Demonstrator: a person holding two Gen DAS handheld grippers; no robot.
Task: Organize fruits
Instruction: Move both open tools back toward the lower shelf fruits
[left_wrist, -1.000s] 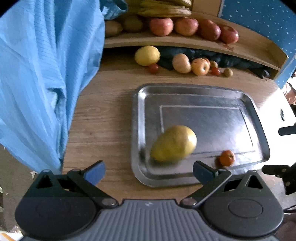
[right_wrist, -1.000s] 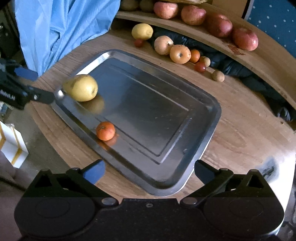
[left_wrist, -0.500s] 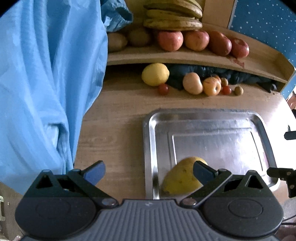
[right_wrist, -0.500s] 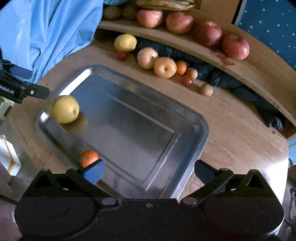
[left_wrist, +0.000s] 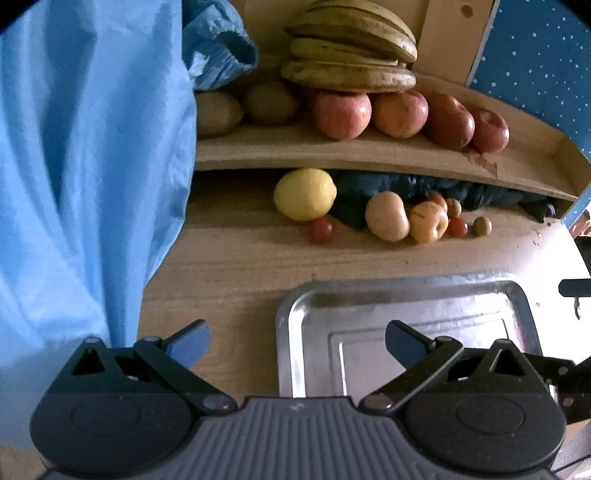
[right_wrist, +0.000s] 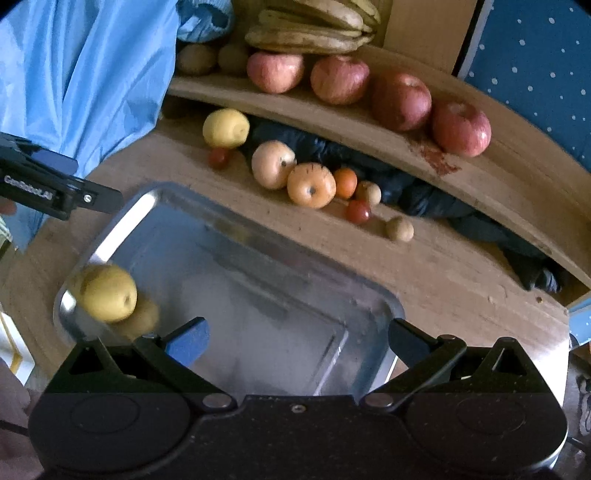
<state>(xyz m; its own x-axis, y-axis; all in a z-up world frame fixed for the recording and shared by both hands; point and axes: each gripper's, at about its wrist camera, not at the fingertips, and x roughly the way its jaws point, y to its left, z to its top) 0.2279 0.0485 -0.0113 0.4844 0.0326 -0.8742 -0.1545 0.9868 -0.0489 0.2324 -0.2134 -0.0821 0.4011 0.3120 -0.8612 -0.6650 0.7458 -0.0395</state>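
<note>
- Yellow-green round pear (right_wrist: 107, 293) lies in the near left corner of the shiny metal tray (right_wrist: 258, 236).
- Loose small fruits, among them a yellow lemon (left_wrist: 304, 194), lie on the wooden counter (left_wrist: 236, 266).

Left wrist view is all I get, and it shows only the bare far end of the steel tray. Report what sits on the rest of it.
Observer: One yellow pear lies in the near-left corner of the steel tray, as the right wrist view shows it.
Operator: Now tell me what the right gripper is carrying.
Observer: Nothing. The right gripper is open and empty, hanging over the tray's near end.
</note>
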